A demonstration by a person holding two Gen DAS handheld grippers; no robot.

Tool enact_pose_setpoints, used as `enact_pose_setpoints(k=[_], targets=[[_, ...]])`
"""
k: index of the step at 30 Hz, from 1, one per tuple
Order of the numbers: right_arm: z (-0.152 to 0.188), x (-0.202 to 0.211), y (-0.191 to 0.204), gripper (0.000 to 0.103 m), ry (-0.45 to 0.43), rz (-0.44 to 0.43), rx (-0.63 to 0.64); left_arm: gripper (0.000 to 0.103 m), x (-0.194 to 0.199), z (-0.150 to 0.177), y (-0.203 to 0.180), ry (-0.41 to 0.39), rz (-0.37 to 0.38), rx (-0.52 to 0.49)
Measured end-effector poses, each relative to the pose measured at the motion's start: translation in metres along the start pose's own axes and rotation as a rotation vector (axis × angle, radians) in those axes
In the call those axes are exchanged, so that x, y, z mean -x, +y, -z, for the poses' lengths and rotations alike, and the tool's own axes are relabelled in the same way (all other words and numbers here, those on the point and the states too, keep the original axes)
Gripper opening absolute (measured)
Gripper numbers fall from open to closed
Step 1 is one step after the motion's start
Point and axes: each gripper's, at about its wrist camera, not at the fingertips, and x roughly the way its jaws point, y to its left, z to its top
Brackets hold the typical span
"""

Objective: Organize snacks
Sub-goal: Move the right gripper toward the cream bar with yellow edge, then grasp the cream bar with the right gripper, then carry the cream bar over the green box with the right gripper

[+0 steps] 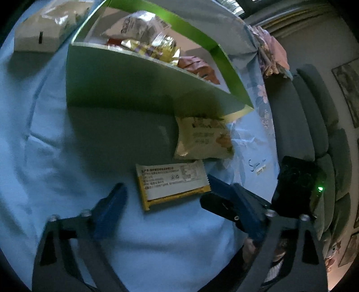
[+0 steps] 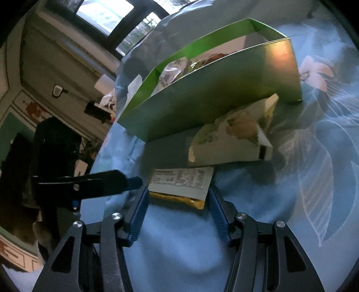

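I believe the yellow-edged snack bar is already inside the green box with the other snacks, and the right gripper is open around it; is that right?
Not quite: the yellow-edged snack bar lies on the blue cloth outside the green box, as the right wrist view shows. The right gripper is indeed open around it.

Two close wrist views over blue bedding — shared: green box [image 1: 125, 89] [image 2: 224, 98], yellow-edged snack bar [image 1: 172, 184] [image 2: 181, 184].

Both views are dim with a cold blue cast. Daylight enters through the window [image 2: 105, 15], far left beyond the fingers. The green box [image 2: 213, 89] throws a broad shadow over the sheet [image 1: 44, 134] ahead of the fingertips and shows a warm glare patch. Edges bend strongly and blur; the packet [image 1: 172, 182] text stays readable.
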Motion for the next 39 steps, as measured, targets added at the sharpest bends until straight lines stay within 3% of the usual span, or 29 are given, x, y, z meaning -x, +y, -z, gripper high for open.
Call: enact_pose_setpoints(k=[3,8,11,15,22,29,39], targets=[[0.001,0.000,0.001,0.052,-0.003,0.021,0.018,0.067,0.001,-0.003,0.004,-0.003,0.003,0.017],[0.002,0.003,-0.008,0.037,-0.007,0.026,0.007,0.062,0.001,-0.003,0.007,-0.006,0.001,0.030],[0.003,0.002,-0.007,0.027,-0.008,0.057,0.029,0.040,0.000,-0.003,0.008,-0.011,-0.049,0.011],[0.003,0.002,-0.003,0.024,-0.017,0.087,0.054,0.028,-0.003,-0.001,0.004,-0.021,-0.118,-0.031],[0.005,0.004,0.004,0.022,-0.032,0.128,0.089,0.028,0.001,0.001,0.002,-0.043,-0.145,-0.077],[0.004,0.016,0.017,0.022,-0.061,0.133,0.131,0.029,0.014,0.001,-0.004,-0.086,-0.122,-0.098],[-0.016,0.027,0.037,0.022,-0.109,0.144,0.192,0.029,0.031,-0.009,-0.023,-0.166,-0.131,-0.148]])
